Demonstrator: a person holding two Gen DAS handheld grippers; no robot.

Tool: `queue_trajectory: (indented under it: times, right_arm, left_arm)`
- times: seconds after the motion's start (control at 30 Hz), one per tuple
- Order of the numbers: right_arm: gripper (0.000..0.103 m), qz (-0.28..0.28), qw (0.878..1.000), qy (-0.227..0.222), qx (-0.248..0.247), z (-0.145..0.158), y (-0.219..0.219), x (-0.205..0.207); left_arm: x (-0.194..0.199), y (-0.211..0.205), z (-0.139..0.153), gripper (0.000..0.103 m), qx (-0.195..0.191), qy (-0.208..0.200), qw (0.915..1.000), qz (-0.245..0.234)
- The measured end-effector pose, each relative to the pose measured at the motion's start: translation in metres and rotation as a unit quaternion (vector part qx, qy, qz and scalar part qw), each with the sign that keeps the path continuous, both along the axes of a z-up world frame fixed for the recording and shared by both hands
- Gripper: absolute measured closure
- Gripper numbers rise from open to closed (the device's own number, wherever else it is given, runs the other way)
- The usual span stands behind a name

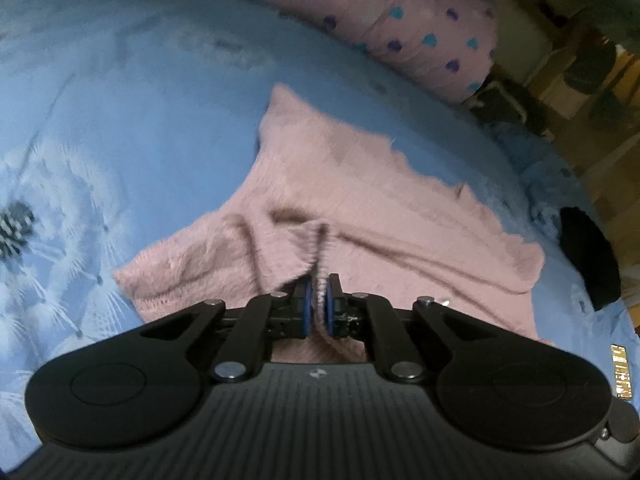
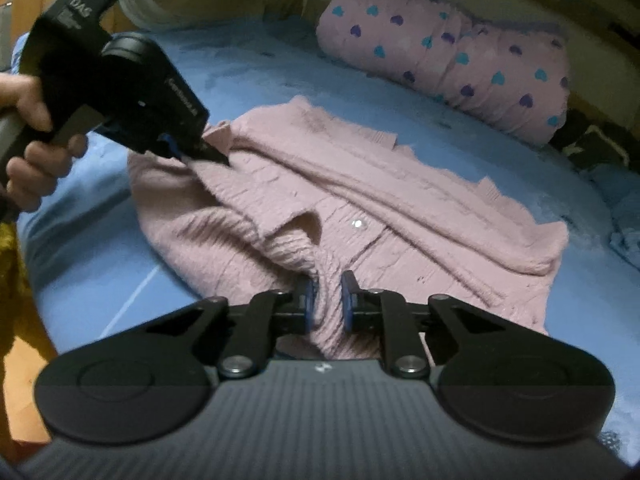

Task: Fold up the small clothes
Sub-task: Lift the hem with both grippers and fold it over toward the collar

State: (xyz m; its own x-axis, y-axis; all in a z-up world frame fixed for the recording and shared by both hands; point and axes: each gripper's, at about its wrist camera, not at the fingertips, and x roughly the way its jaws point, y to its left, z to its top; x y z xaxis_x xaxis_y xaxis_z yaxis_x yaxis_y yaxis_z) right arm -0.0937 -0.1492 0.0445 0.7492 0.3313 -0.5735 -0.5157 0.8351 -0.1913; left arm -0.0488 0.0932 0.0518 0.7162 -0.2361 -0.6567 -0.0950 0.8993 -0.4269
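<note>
A pink knitted cardigan (image 1: 360, 200) lies spread on the blue bed sheet (image 1: 140, 100). My left gripper (image 1: 320, 286) is shut on a bunched fold of its near edge, with pink knit squeezed between the blue pads. In the right wrist view the cardigan (image 2: 360, 184) shows a small shiny button (image 2: 357, 223) on its front. My right gripper (image 2: 328, 300) has a ridge of ribbed knit pinched between its pads at the near hem. The left gripper (image 2: 208, 152) appears there at upper left, held by a hand (image 2: 28, 108) and gripping the cardigan's left edge.
A rolled pink quilt with blue and purple hearts (image 2: 460, 60) lies along the far side of the bed. A black object (image 1: 588, 256) sits at the bed's right edge, with wooden floor beyond it. The sheet (image 2: 100, 248) lies bare left of the cardigan.
</note>
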Motion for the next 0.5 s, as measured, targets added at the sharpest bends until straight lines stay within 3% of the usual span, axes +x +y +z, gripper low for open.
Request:
queue_trajectory:
  times: [0.3, 0.5]
  right_arm:
    - [0.087, -0.041, 0.991, -0.125, -0.008, 0.040, -0.004, -0.002]
    - [0.087, -0.052, 0.981, -0.181, -0.038, 0.057, 0.004, 0.027]
  left_arm:
    - [-0.008, -0.006, 0.067, 0.095, 0.036, -0.122, 0.9917, 0.020]
    - [0.025, -0.017, 0.096, 0.095, 0.081, -0.158, 0.9839, 0.018]
